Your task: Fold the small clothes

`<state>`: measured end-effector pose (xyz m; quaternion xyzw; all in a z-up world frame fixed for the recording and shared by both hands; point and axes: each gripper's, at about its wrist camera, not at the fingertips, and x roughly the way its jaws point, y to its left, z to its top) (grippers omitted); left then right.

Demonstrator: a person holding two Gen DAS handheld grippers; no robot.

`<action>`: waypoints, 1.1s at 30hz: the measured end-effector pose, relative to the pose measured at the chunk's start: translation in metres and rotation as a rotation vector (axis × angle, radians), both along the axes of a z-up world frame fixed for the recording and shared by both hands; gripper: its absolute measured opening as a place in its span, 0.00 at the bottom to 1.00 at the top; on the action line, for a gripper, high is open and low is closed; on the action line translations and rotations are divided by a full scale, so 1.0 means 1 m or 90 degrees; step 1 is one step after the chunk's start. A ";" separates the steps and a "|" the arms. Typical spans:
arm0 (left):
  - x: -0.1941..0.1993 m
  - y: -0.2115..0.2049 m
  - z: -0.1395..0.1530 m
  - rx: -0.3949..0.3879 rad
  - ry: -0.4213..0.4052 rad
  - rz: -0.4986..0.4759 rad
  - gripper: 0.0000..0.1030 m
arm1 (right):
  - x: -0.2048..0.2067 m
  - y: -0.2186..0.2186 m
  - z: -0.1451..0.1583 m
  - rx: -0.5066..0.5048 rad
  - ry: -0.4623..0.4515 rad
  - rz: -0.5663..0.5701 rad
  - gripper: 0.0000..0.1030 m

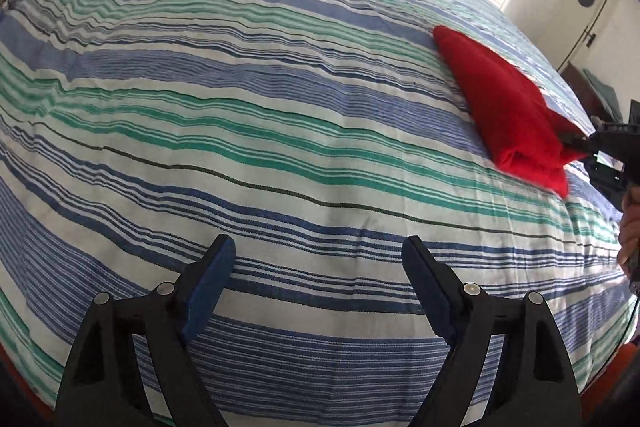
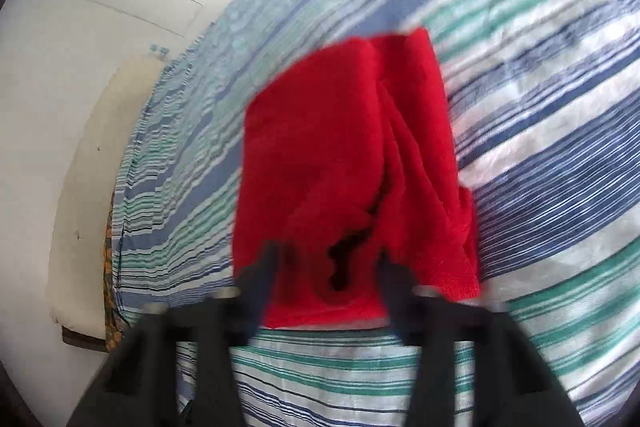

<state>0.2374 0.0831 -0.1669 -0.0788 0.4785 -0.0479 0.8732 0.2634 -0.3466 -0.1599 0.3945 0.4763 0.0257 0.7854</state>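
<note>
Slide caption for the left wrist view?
Open left tool above striped bedspread; right tool touches folded red garment.

There is one red cloth [image 1: 508, 107] on one striped bed [image 1: 240, 131]. Two grippers are near the cloth: the left gripper [image 1: 316, 259] and the right gripper [image 2: 326, 267].
</note>
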 end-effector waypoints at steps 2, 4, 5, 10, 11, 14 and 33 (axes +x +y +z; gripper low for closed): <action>-0.002 -0.002 0.002 -0.008 -0.007 -0.006 0.84 | -0.014 -0.003 0.018 -0.023 -0.062 -0.002 0.06; 0.002 -0.010 -0.003 -0.003 -0.002 -0.018 0.84 | -0.027 -0.003 0.017 -0.078 -0.064 0.008 0.06; 0.004 -0.015 -0.007 0.003 0.006 -0.025 0.84 | -0.029 -0.003 0.003 -0.112 -0.025 0.020 0.06; 0.000 -0.023 -0.013 0.038 0.004 -0.037 0.84 | -0.028 -0.008 -0.011 -0.089 -0.021 0.052 0.27; -0.001 -0.022 -0.014 0.039 0.002 -0.040 0.85 | -0.029 -0.011 -0.002 -0.080 -0.034 0.062 0.35; 0.000 -0.024 -0.019 0.043 0.000 -0.040 0.85 | -0.027 -0.025 0.028 -0.100 -0.078 0.070 0.50; -0.003 -0.033 -0.026 0.071 -0.019 -0.059 0.91 | 0.065 -0.043 -0.004 -0.233 0.038 0.078 0.07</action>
